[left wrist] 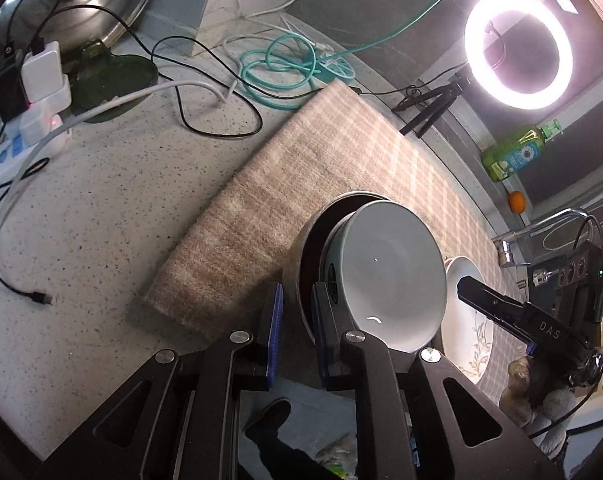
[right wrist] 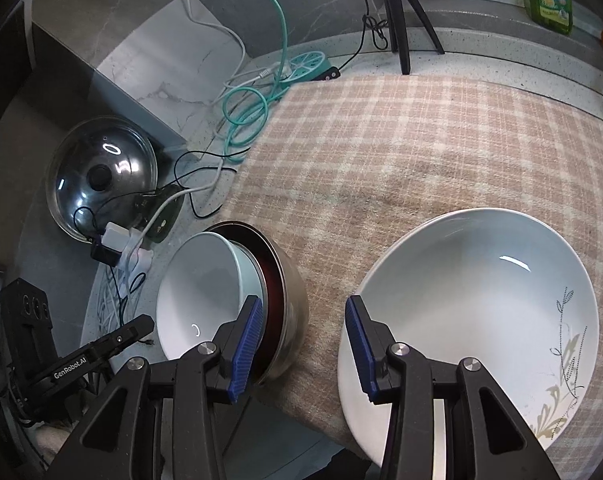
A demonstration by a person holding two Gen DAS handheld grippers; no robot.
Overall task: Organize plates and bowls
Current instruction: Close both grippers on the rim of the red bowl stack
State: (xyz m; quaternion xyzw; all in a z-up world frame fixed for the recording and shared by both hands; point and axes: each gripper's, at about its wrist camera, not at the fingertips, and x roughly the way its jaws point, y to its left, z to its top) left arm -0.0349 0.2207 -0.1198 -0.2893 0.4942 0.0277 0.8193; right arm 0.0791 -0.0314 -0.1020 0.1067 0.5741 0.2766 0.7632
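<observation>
A speckled stone counter carried a plaid cloth. Grey marbled wall tiles stood behind. A ring light on a small tripod was lit. Cables lay loose.

A home kitchen: speckled countertop, faucet, dish soap.

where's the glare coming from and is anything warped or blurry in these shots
Left wrist view: the ring light blows out white at upper right, with small glints on the white bowl; fisheye bends the counter edges. Right wrist view: a ring reflection sits on the glass lid, a streak on the plate; corners go dark; both views look sharp.
</observation>
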